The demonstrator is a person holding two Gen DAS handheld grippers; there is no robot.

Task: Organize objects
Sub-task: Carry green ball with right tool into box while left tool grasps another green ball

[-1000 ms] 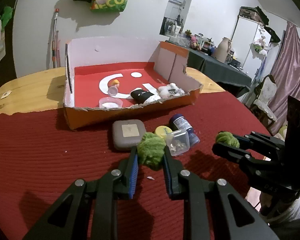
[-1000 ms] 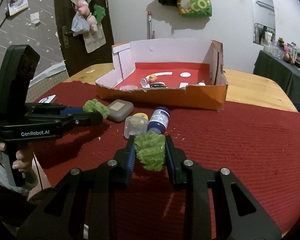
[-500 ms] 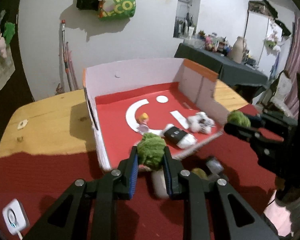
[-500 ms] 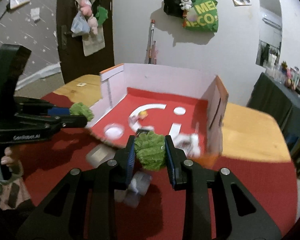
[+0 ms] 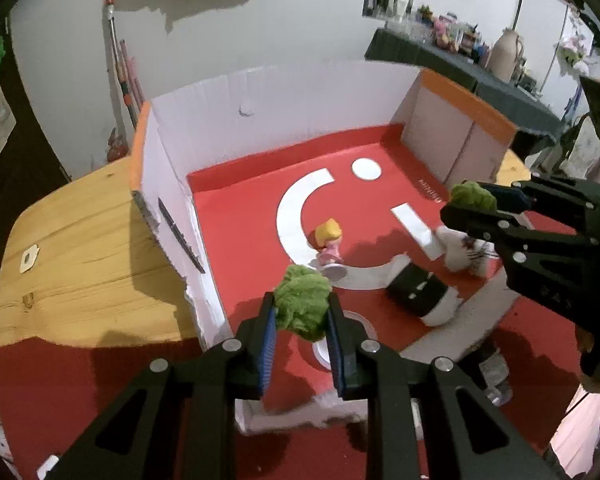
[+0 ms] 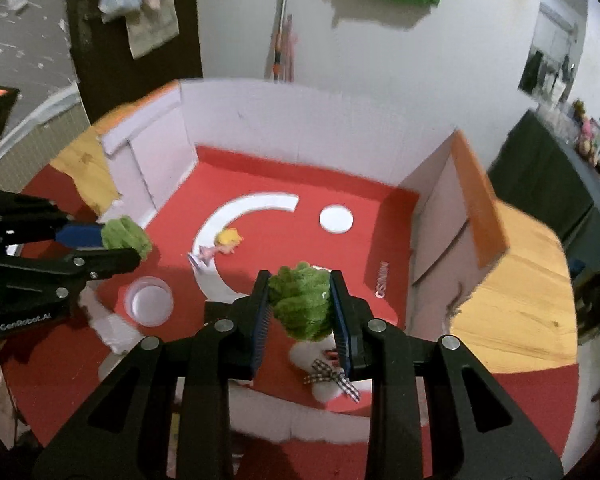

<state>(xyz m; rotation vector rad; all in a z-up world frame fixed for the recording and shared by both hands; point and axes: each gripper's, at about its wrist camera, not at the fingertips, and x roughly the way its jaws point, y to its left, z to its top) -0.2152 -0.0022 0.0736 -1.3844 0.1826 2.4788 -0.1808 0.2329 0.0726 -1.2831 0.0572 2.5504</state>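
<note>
Two grippers hovering over open white cardboard box [image 5: 260, 92]: left gripper [image 5: 302, 316] pinching fuzzy green ball [image 5: 302, 304], right gripper [image 6: 300, 308] clamping second fuzzy green ball [image 6: 300, 300]; blonde toy figure [image 6: 224, 245] lying ahead.

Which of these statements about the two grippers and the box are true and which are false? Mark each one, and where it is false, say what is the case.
1. Each gripper is clamped on a fuzzy green ball. True: the left gripper holds one green ball, the right gripper another.
2. The box has a blue floor. False: its floor is red with white shapes.
3. A small blonde figurine lies inside the box. True.
4. The box is shut with a lid. False: it is open at the top.
5. A clear round cup sits inside the box. True.
</note>
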